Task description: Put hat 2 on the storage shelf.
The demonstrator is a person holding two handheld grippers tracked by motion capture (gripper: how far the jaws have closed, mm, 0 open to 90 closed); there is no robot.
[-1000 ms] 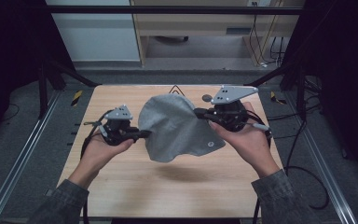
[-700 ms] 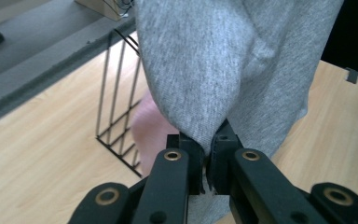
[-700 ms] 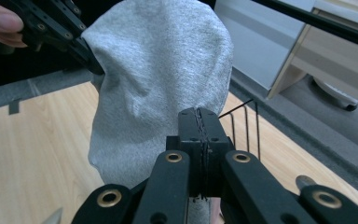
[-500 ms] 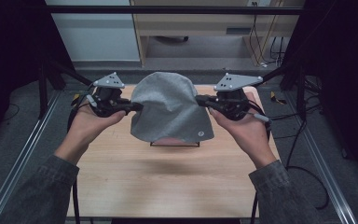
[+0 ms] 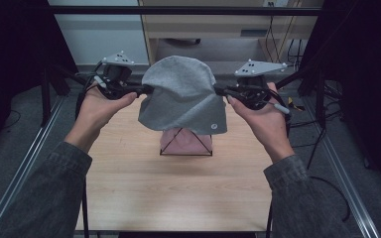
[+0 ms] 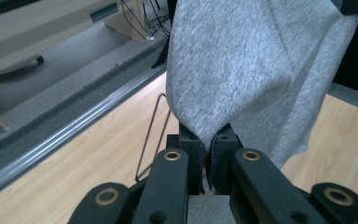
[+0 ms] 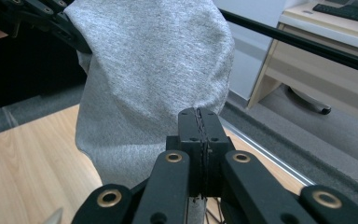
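Both claws, left gripper point(image 5: 146, 89) and right gripper point(image 5: 218, 90), are clamping the grey cloth point(image 5: 183, 96) mid-air above the wire stand point(image 5: 186, 145), so I'm guessing lowering it evenly is coming next.

The soft grey knitted cloth point(image 5: 182, 96) looks matt and a little fuzzy, with tiny speckles in the weave. It has a small round white patch that looks smooth. The black plastic left hand-held gripper point(image 5: 148, 89) and the black plastic right hand-held gripper point(image 5: 218, 90) look hard and dull, with shiny brass-coloured metal rings. The light wooden surface point(image 5: 178, 188) is smooth with fine grain lines. The thin black wire frame point(image 5: 186, 144) looks like metal, and pink cloth point(image 5: 186, 142) sits inside it.
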